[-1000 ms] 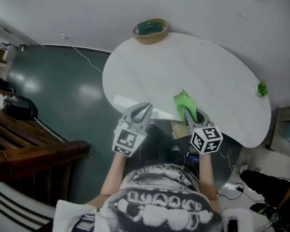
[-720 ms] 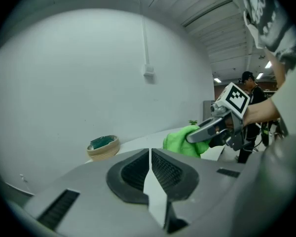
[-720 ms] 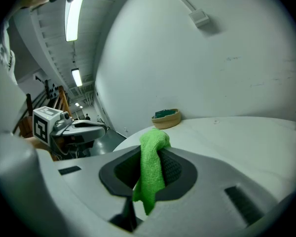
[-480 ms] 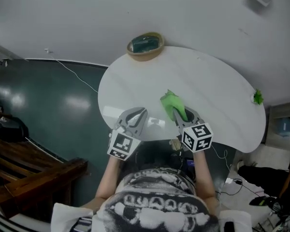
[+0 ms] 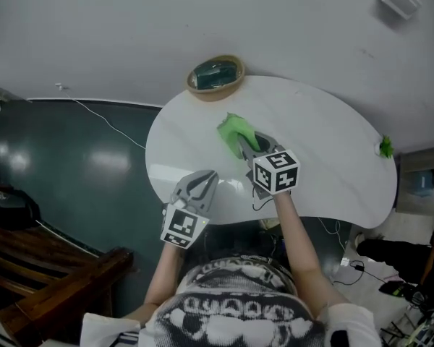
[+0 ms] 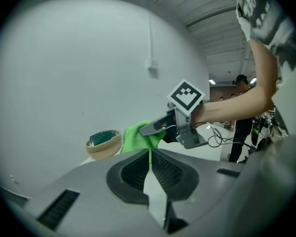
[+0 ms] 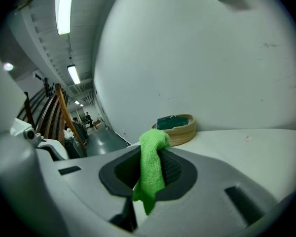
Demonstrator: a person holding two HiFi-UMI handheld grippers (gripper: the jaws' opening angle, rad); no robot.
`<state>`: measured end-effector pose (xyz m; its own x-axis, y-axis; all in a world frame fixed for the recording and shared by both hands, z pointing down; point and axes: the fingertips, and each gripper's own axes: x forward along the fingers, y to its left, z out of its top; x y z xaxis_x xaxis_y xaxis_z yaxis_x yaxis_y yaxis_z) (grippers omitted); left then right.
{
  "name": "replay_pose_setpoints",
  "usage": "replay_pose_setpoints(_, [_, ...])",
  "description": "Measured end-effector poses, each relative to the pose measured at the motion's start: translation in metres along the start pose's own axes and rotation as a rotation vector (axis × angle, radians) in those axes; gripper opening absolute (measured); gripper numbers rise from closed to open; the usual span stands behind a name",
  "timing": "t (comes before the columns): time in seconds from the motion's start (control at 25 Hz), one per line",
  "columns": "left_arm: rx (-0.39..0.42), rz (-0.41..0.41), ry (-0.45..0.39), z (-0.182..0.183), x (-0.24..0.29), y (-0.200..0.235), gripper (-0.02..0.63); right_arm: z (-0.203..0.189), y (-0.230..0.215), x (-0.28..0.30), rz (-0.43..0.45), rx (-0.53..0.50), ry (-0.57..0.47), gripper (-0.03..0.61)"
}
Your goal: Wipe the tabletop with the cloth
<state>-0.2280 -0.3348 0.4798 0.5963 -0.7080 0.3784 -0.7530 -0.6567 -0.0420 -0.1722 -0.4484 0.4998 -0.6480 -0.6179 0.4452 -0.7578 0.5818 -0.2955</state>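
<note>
A bright green cloth [image 5: 233, 129] is pinched in my right gripper [image 5: 247, 144], which reaches over the middle of the white oval tabletop [image 5: 325, 150] toward its far edge. In the right gripper view the cloth [image 7: 151, 169] hangs out from between the shut jaws. My left gripper [image 5: 201, 184] hovers over the table's near left edge with its jaws closed together and nothing between them. The left gripper view shows the right gripper [image 6: 149, 129] and the cloth [image 6: 138, 137] ahead of it.
A woven basket [image 5: 215, 75] with a dark green thing inside sits at the table's far edge, just beyond the cloth. A small green object [image 5: 384, 147] lies at the far right rim. Dark floor [image 5: 79, 165] lies left; cables [image 5: 340, 273] trail below the table.
My right gripper has carried the cloth forward and to the left across the table, from the near edge toward the basket. The left gripper has stayed near the front edge.
</note>
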Motion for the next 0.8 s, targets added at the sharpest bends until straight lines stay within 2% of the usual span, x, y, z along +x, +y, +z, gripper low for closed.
replay_pose_setpoints(0.16, [0.003, 0.009, -0.004, 0.0, -0.002, 0.015, 0.014, -0.007, -0.017, 0.039, -0.027, -0.028, 0.063, 0.046])
replay_pose_setpoints(0.4, [0.003, 0.023, 0.005, -0.001, -0.003, 0.028, 0.014, -0.048, -0.056, 0.065, -0.069, -0.02, 0.191, 0.046])
replay_pose_setpoints(0.6, [0.0, 0.007, 0.039, -0.005, 0.009, 0.022, 0.014, -0.065, -0.11, 0.046, -0.146, 0.05, 0.213, 0.046])
replay_pose_setpoints(0.8, [0.046, -0.021, 0.041, 0.013, 0.033, -0.004, 0.014, -0.075, -0.18, -0.001, -0.244, 0.105, 0.194, 0.046])
